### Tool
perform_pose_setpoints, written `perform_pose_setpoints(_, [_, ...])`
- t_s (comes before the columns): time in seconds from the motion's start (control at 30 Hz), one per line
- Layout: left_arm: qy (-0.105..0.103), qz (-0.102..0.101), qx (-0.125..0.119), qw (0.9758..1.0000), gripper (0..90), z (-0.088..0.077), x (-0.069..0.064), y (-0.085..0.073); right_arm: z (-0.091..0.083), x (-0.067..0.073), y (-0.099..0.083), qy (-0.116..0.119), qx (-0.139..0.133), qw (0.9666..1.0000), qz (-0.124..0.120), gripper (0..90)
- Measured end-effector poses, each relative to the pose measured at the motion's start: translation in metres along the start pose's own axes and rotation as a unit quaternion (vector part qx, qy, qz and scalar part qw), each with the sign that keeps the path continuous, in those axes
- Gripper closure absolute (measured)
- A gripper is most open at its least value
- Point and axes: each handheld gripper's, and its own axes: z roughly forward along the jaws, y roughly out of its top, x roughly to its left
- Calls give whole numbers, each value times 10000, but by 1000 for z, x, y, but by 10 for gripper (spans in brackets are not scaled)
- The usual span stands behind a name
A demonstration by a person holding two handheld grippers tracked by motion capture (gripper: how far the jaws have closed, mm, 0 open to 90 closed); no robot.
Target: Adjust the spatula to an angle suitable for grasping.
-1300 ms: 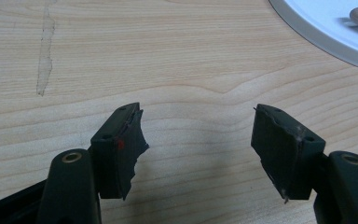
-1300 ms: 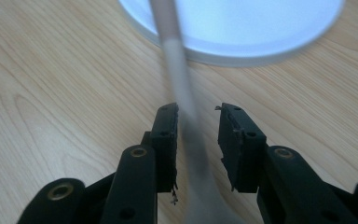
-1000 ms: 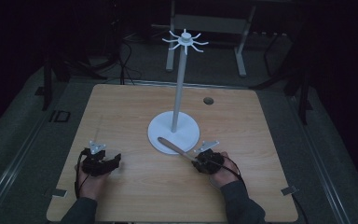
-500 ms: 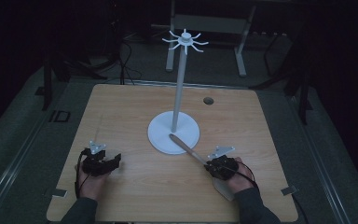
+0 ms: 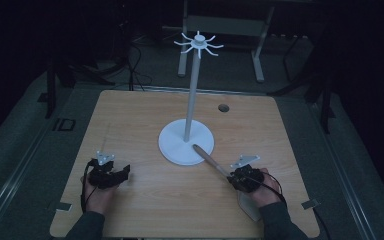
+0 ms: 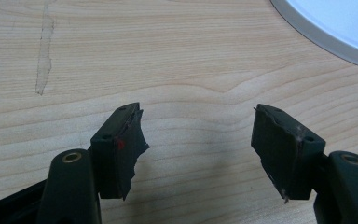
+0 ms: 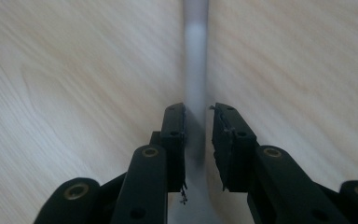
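Observation:
A long-handled utensil [image 5: 209, 157] slants from the white stand's round base [image 5: 172, 142] down to my right gripper [image 5: 235, 176]. Its pale head pokes out beneath the hand, near the table's front edge. In the right gripper view the grey handle [image 7: 196, 46] runs straight up between the jaws of the right gripper [image 7: 198, 106]. The jaws have just been opening slightly, with the handle still gripped between them. My left gripper [image 5: 111, 172] rests low at the front left. In the left gripper view the left gripper [image 6: 196, 108] stands wide open over bare wood.
The stand's tall pole [image 5: 192, 90] rises from mid-table to a ring of hooks [image 5: 198, 42]. The base rim [image 6: 326, 32] lies at the top right of the left gripper view. A dark round hole [image 5: 223, 107] marks the table's far right. Dark floor surrounds the table.
My right hand has moved right and slightly toward the front edge, dragging the utensil with it. Its far tip has slid rightward across the stand's base. The left hand stayed put.

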Motion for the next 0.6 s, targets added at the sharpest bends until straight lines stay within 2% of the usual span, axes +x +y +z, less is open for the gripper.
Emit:
perform_pose_setpoints(0.1, [-2,-6,0,10000,340,0,0,0,1,-2,16,81,11,10000,-10,712])
perform_pose_setpoints(0.27, [-8,-23,-18,10000,340,0,1,0,10,-7,38,178,189,9997,-1,685])
perform_pose_setpoints(0.6, [-7,-23,-19,10000,340,0,1,0,36,-11,61,330,725,9968,-39,681])
